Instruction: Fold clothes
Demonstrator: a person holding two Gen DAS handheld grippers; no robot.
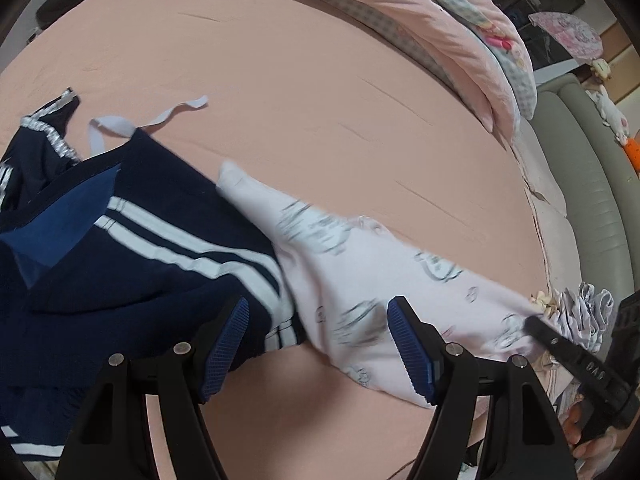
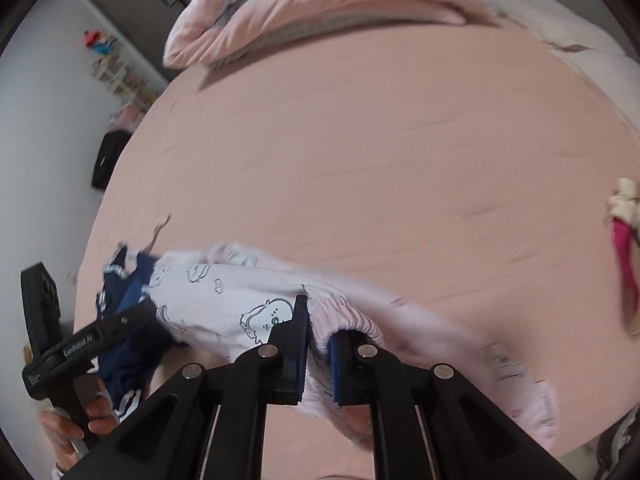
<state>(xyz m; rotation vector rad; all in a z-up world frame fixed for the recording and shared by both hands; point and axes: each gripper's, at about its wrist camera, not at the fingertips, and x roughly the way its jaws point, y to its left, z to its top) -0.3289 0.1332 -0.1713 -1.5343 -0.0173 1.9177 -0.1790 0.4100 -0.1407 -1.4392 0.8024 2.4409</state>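
Light is soft and even in both views, looks like plain daylight, no hard glare anywhere. Shadows are weak, just a faint dark patch on the pink sheet (image 1: 320, 100) under the left gripper (image 1: 318, 344). Fisheye bend is heavy: the bed curves like a dome and the corners go black (typical for these lenses). Motion blur is the main issue. The pale printed garment (image 2: 224, 300) smears badly to the right of the right gripper (image 2: 318, 354), and its print is streaky just ahead of the left tongs. The tongs themselves stay sharp.
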